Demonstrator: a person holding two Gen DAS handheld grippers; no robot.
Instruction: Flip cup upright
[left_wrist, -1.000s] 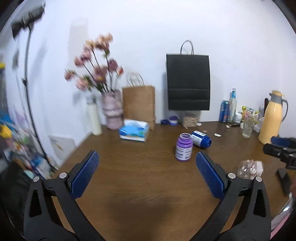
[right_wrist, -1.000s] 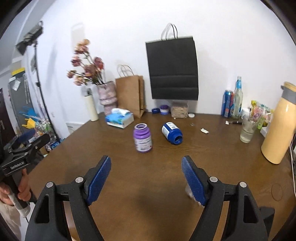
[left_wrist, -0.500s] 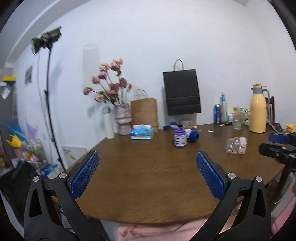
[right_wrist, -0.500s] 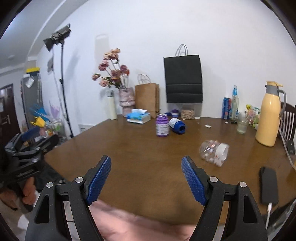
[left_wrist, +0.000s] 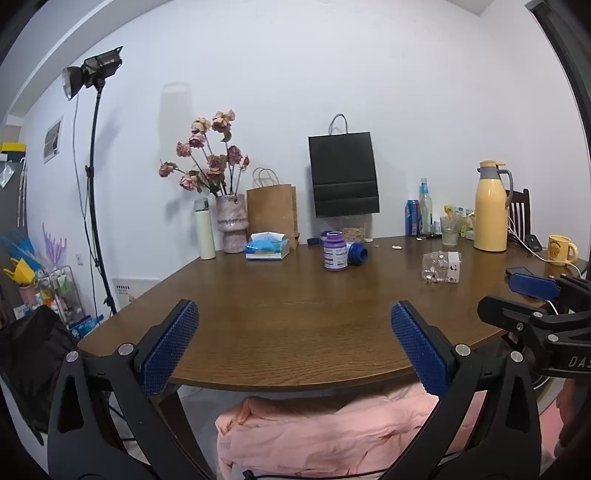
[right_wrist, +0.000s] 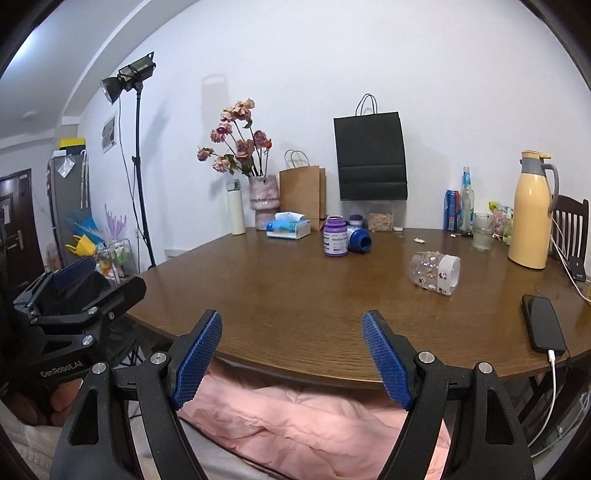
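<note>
A clear plastic cup with small printed figures lies on its side on the brown table, right of centre; it also shows in the left wrist view. My left gripper is open and empty, held at the table's near edge. My right gripper is open and empty, also at the near edge, well short of the cup. Each gripper shows at the side of the other's view.
A purple bottle stands mid-table with a blue bottle lying beside it. A tissue pack, flower vase, paper bags, a yellow thermos, a glass and a phone ring the table. Pink cloth lies below.
Both grippers have pulled back and down from over the table to its near edge. The cup, first close by my right gripper, now lies farther off. Both stay open.
</note>
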